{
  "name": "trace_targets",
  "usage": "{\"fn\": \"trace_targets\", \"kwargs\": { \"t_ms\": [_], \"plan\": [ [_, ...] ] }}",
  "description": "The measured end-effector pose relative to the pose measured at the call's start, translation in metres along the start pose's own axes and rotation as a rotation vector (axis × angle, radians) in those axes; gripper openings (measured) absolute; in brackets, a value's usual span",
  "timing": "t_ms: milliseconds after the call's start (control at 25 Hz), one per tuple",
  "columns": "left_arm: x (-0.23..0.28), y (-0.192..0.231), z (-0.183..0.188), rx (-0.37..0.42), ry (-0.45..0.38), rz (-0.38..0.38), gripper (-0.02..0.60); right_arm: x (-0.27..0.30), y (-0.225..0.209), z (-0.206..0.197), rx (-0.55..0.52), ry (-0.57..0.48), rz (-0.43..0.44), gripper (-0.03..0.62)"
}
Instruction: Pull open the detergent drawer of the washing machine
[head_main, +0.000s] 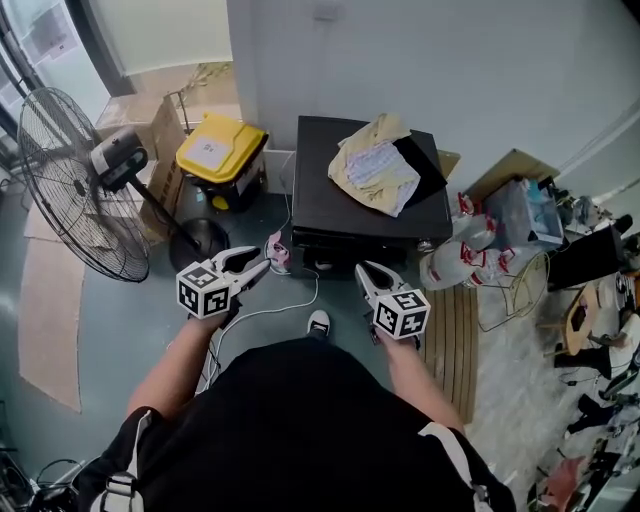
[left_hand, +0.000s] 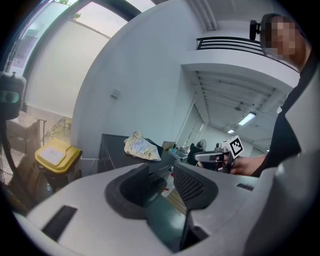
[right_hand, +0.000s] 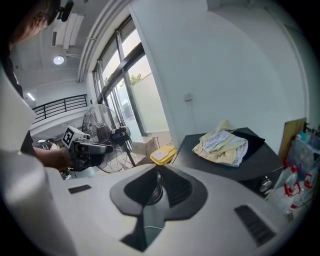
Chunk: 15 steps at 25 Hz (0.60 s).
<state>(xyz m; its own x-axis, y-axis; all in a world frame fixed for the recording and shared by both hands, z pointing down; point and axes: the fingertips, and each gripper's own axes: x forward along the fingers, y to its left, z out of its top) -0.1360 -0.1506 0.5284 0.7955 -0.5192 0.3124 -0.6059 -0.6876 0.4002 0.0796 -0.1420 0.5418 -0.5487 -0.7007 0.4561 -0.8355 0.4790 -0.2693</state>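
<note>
Head view: the black washing machine (head_main: 330, 215), clothes (head_main: 378, 165) piled on top and its drawer not discernible, stands beyond a white cable (head_main: 290, 305) ahead of the left gripper (head_main: 262, 262) and right gripper (head_main: 361, 269), with a fan (head_main: 70, 190) and yellow bin (head_main: 220, 150) to its left; left gripper view: jaws slightly parted, empty; right gripper view: jaws clenched together, empty.

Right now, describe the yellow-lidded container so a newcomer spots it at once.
Start at the black washing machine by the white wall. Between it and the big floor fan sits the container. Only it has a bright yellow lid with a white label.
</note>
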Motion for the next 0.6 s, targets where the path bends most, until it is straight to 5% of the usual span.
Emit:
{"fn": "trace_targets", "kwargs": {
  "t_ms": [600],
  "plan": [
    [0.042,0.017,0.009,-0.020,0.019,0.014,0.160,0.021,-0.043,0.006,0.007,0.039,0.014,0.037]
  ]
}}
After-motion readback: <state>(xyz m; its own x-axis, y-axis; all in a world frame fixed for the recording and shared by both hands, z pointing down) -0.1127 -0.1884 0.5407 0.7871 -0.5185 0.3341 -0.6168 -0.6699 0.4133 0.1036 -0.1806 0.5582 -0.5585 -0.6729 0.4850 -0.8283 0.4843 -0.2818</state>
